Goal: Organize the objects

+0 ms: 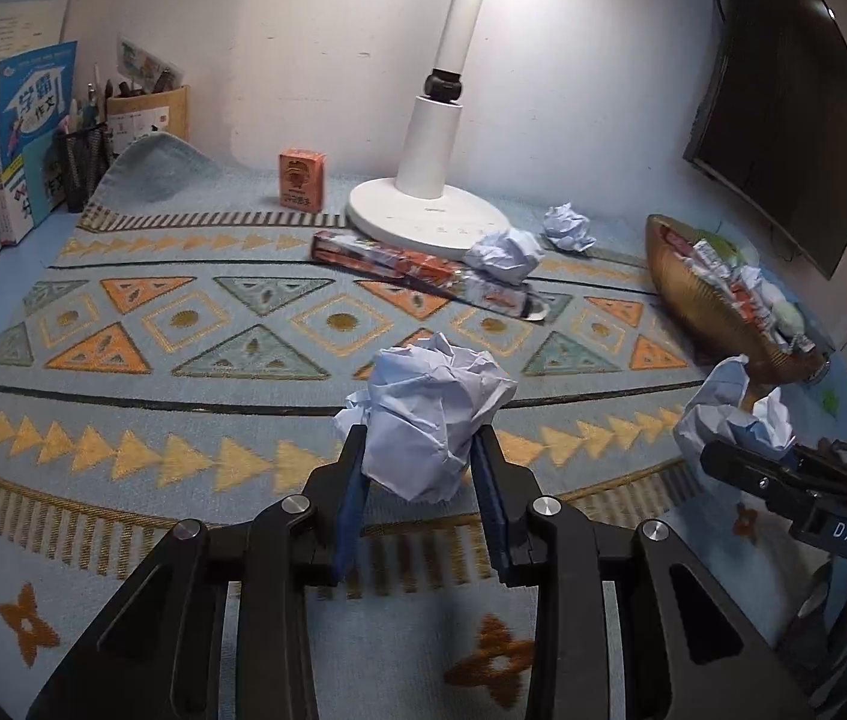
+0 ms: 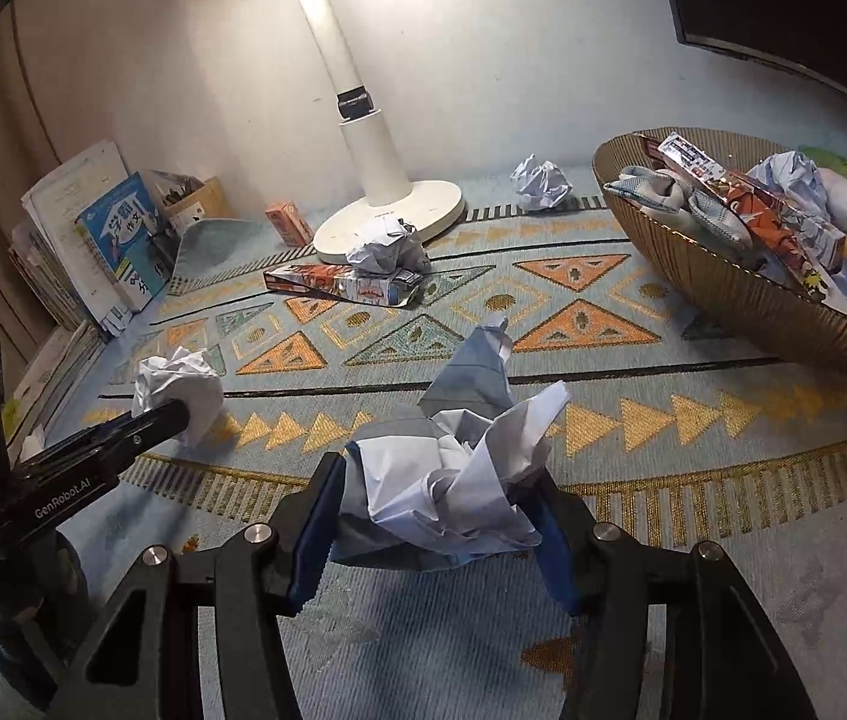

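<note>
My left gripper [image 1: 420, 450] is shut on a crumpled white paper ball [image 1: 429, 414], held above the patterned mat [image 1: 183, 324]. My right gripper [image 2: 441, 504] is shut on another crumpled paper wad [image 2: 459, 480]; it also shows in the left wrist view [image 1: 735, 420]. The left gripper with its ball [image 2: 180, 390] shows at the left of the right wrist view. A brown woven basket [image 2: 741, 294] at the right holds wrappers and paper. Two more paper balls [image 1: 504, 255] [image 1: 567, 228] and a long printed box [image 1: 417, 270] lie near the lamp base.
A white desk lamp [image 1: 429, 216] stands at the back centre. A small orange carton [image 1: 302, 180] stands beside it. Books [image 1: 33, 138] and a pen holder [image 1: 87, 162] line the back left. A dark monitor [image 1: 783, 108] hangs at the right.
</note>
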Motion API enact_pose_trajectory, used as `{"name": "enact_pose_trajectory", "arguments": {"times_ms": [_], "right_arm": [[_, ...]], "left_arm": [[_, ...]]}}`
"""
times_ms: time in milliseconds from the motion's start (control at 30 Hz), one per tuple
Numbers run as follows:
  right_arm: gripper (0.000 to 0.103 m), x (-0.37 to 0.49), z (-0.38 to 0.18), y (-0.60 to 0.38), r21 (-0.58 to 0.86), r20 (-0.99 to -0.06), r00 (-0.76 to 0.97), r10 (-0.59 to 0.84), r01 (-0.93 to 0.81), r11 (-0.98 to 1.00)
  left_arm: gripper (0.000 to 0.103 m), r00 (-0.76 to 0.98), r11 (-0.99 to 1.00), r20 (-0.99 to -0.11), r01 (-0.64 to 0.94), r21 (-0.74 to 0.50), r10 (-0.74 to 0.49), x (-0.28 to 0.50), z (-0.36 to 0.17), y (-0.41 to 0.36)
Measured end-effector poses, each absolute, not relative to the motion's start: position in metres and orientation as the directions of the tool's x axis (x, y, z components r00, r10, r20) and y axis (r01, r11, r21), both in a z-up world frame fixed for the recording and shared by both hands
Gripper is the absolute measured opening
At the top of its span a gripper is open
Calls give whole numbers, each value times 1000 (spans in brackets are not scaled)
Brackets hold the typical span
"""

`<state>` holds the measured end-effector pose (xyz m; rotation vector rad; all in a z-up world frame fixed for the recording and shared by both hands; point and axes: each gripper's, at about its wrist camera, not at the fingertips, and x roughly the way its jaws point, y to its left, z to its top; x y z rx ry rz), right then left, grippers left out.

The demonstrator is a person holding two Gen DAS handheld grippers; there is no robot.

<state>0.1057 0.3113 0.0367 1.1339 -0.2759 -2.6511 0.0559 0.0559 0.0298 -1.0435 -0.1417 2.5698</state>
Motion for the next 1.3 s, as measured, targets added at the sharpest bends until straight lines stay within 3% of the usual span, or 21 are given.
{"name": "enact_pose_trajectory", "arguments": {"times_ms": [133, 300, 433, 567, 600, 633, 700, 767, 1100, 1233, 1300], "right_arm": [[56, 122, 76, 337, 270, -627, -723, -289, 146, -952], [57, 114, 131, 403, 217, -567, -815, -118, -10, -976], [57, 73, 151, 461, 210, -584, -812, 0, -150, -966], [61, 20, 159, 493, 228, -616, -788, -1, -177, -957], [74, 7, 160, 498, 247, -617, -786, -31, -157, -956], [82, -5, 162, 502, 260, -621, -782, -54, -141, -955], [82, -17, 163, 508, 264, -623, -781, -50, -149, -953], [82, -17, 164, 511, 258, -623, -781, -42, -155, -954], [82, 41, 146, 494, 320, -629, -769, -114, -123, -939], [87, 73, 147, 448, 287, -617, -772, -155, -38, -957], [91, 91, 141, 424, 278, -610, -772, -178, 1, -961]], "left_arm": [[30, -661, -882, -585, -385, -272, 470, 53, 71, 93], [30, -624, -817, -538, -512, -265, 566, 28, 117, 176], [30, -585, -784, -543, -562, -264, 602, 2, 123, 243], [31, -561, -773, -561, -578, -261, 609, -23, 112, 289], [35, -568, -775, -555, -579, -255, 607, -27, 110, 296], [47, -565, -770, -553, -583, -258, 612, -32, 108, 301], [59, -528, -748, -562, -598, -286, 637, -38, 103, 308], [68, -526, -753, -572, -593, -284, 630, -40, 99, 309], [68, -531, -774, -588, -555, -303, 611, 1, 92, 246], [69, -594, -872, -656, -434, -227, 466, 33, 86, 196], [75, -626, -917, -678, -337, -212, 386, 52, 73, 160]]}}
